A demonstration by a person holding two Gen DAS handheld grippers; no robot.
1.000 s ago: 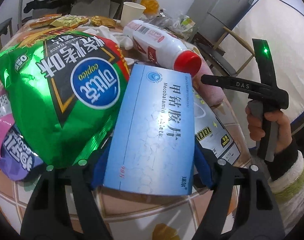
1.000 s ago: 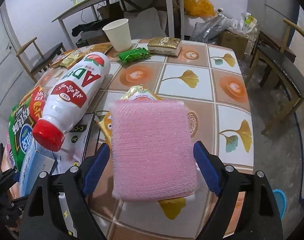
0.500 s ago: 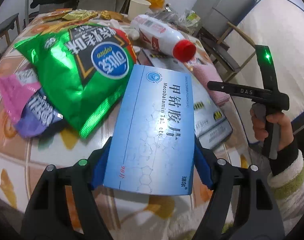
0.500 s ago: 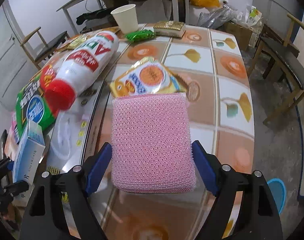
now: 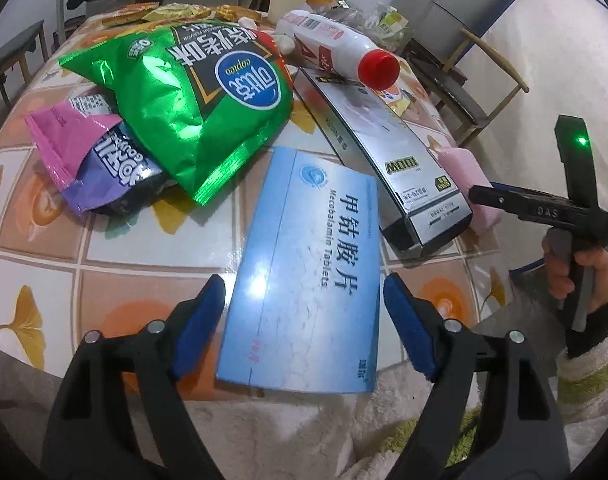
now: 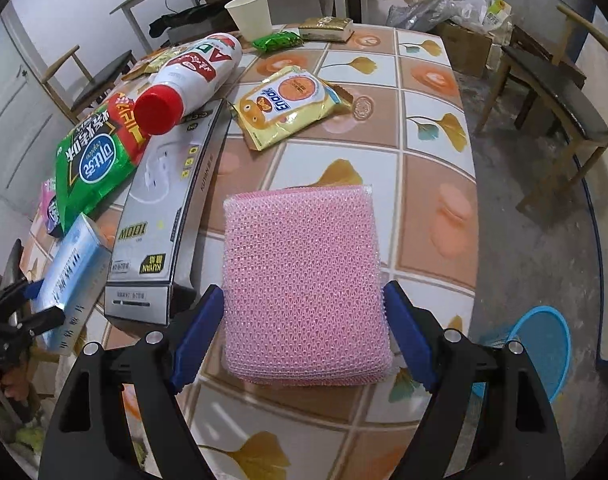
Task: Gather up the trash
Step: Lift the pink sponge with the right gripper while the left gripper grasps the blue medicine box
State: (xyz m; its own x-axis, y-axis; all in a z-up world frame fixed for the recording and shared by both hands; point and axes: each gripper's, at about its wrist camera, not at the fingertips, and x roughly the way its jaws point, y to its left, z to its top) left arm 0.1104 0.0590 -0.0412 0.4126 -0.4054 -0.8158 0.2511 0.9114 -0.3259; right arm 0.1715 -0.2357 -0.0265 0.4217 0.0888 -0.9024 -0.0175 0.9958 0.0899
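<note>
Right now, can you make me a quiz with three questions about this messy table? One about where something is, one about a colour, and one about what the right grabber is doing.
1. Where is the red-capped bottle?
A. Standing upright at the table's near edge
B. On its side, cap end over the grey box
C. Down on the floor

2. What colour is the big chip bag?
A. Green
B. Yellow
C. Black

3. What is the right gripper doing?
A. Wide open with nothing between its pads
B. Shut on the pink sponge
C. Shut on a spoon

Answers:
1 B, the bottle lies flat and its cap sits above the box.
2 A, its foil is shiny green.
3 B, both blue pads press the sponge's sides.
</note>
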